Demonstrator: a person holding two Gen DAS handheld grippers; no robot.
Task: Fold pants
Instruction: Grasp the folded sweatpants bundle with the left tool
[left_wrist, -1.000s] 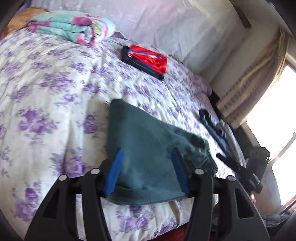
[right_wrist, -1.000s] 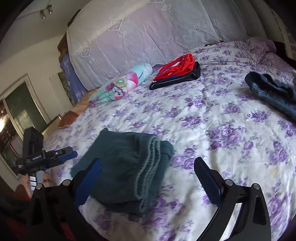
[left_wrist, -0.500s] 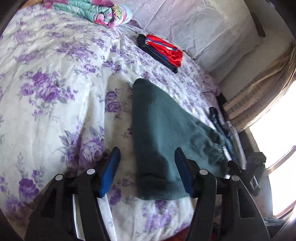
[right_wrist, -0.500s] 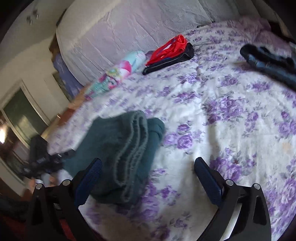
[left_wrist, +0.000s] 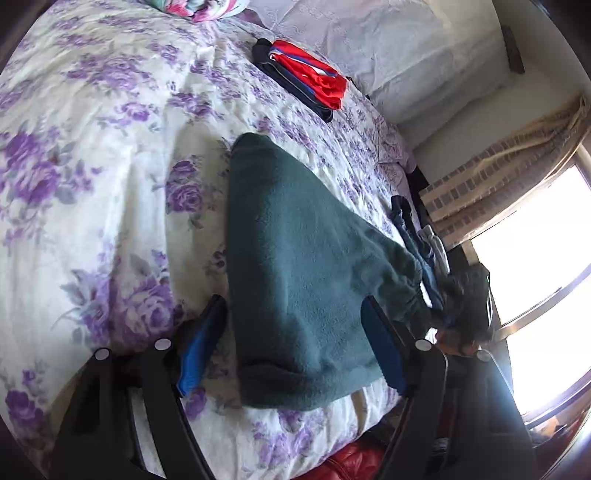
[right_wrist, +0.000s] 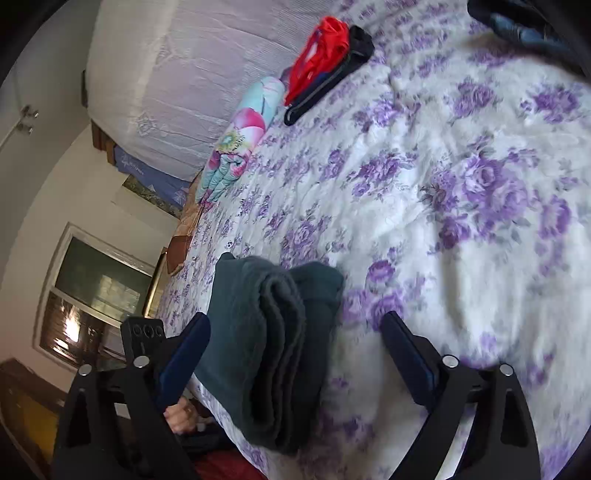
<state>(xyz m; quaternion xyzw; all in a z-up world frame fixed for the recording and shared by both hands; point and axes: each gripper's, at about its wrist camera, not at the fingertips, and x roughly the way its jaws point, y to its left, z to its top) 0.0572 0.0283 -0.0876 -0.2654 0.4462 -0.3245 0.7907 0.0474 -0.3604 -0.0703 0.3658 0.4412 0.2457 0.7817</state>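
Dark green fleece pants (left_wrist: 295, 266) lie folded into a thick stack near the front edge of the bed. My left gripper (left_wrist: 291, 347) straddles their near end. Its jaws are opening: the left pad (left_wrist: 201, 347) stands off the cloth and the right one (left_wrist: 384, 354) is at the fabric's edge without pinching it. In the right wrist view the pants (right_wrist: 273, 332) show their layered edge. My right gripper (right_wrist: 295, 358) is tilted over that end with its jaws closing, both pads still apart from the stack.
The floral purple bedspread (left_wrist: 92, 155) covers the bed. Red and black folded clothes (left_wrist: 306, 81) and a rolled flowery blanket (right_wrist: 240, 136) sit near the headboard. Crumpled jeans (left_wrist: 413, 229) lie toward the window side. A hand (right_wrist: 181, 413) shows below the bed's edge.
The left gripper has sunk toward the pants' near end and its jaws have spread. The right gripper has rolled and swung over the pants' layered end, its jaws narrowing a little.
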